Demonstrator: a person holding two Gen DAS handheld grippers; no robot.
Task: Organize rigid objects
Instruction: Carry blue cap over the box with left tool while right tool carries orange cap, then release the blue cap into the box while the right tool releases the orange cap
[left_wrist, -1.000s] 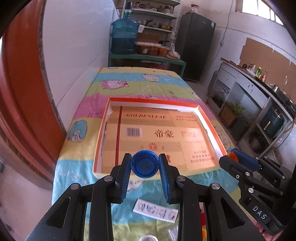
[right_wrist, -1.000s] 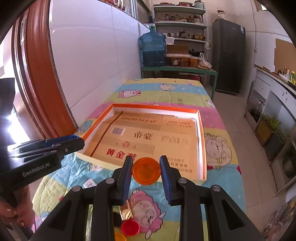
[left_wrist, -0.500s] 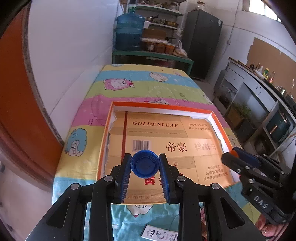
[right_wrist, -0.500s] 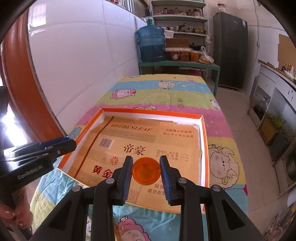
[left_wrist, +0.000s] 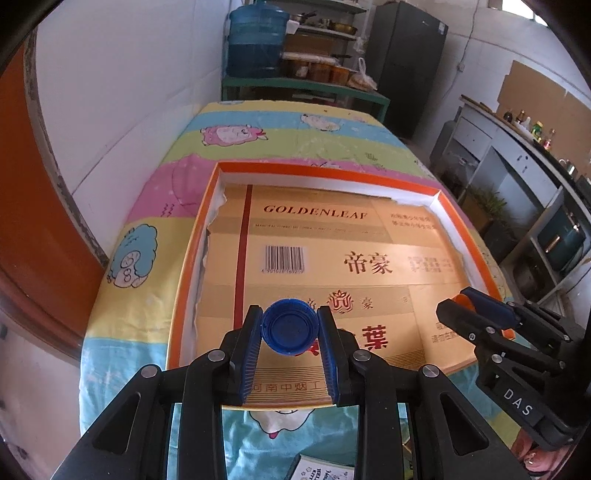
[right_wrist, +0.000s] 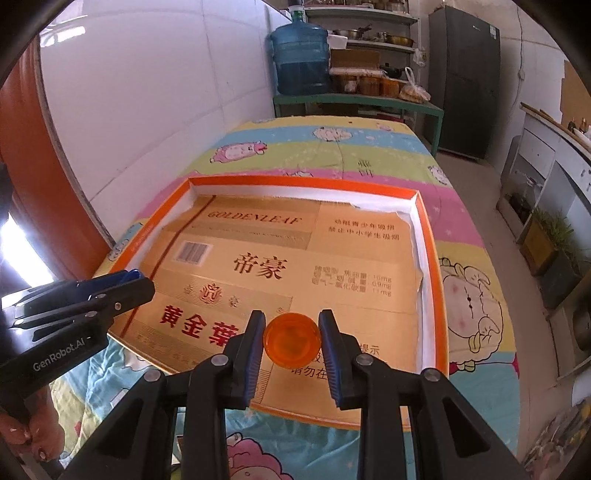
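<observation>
My left gripper (left_wrist: 290, 325) is shut on a blue bottle cap (left_wrist: 289, 331) and holds it over the near left part of the orange-rimmed box (left_wrist: 325, 170). My right gripper (right_wrist: 292, 330) is shut on an orange bottle cap (right_wrist: 292, 339) and holds it over the near right part of the same box (right_wrist: 303, 181). The box is lined with gold GOLDENLEAF cardboard (left_wrist: 332, 258). The right gripper also shows at the right of the left wrist view (left_wrist: 469, 302); the left gripper shows at the left of the right wrist view (right_wrist: 136, 280).
The box lies on a table with a cartoon cloth (right_wrist: 343, 147), against a white wall on the left. A small printed packet (left_wrist: 325, 470) lies on the cloth near me. A green shelf with a water jug (right_wrist: 301, 59) stands beyond the table.
Both grippers moved forward with their caps, from above the near cloth to above the box. The loose caps on the cloth near the right gripper have left view.
</observation>
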